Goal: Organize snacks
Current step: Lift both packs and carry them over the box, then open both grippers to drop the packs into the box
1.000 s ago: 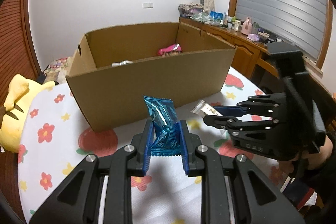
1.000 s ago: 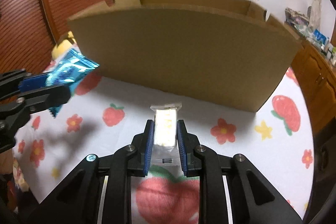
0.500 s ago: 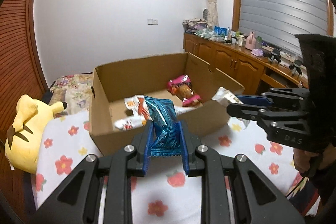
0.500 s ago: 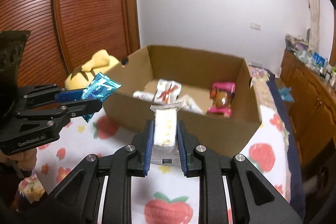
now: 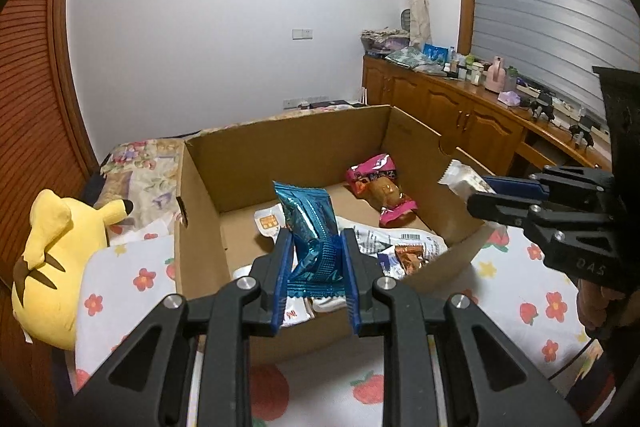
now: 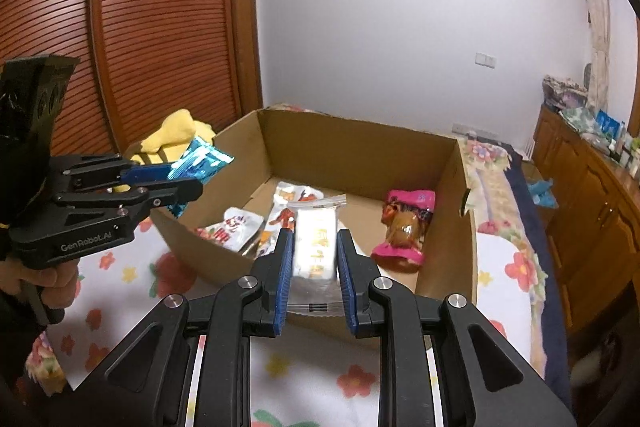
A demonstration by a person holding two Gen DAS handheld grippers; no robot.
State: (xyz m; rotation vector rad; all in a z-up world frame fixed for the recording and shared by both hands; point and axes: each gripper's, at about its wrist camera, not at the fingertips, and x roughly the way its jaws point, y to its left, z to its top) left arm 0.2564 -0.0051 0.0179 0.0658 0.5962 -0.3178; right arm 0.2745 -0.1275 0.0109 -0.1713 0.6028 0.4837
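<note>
1. Bed [image 5: 132,267], under a white flowered cover: it carries everything here. Being soft, I judge it could give under a bump and let the box shift.
2. Cardboard box [image 5: 200,211], open-topped, near the middle of the bed with its near wall towards me. Pink packet [image 5: 382,193] lies at its far right; white packets [image 6: 236,227] lie along its near side. If I let go short of the near wall, a snack would land on the cover and not inside.
3. Left hand-held gripper [image 5: 316,277]: clamped on the blue snack packet [image 5: 310,223], which stands upright between the pads above the box's near wall. The hold is low on the wrapper; I judge the glossy film could slip or the tall top flop over on a quick move.
4. Right hand-held gripper [image 6: 312,269]: clamped on the white snack bar [image 6: 316,243], held over the box's near right part. Its clear wrapper tail hangs below the pads and might catch the cardboard edge.
5. The two hand-held grippers sit close side by side over one opening; lowering both at once risks a knock between them.
</note>
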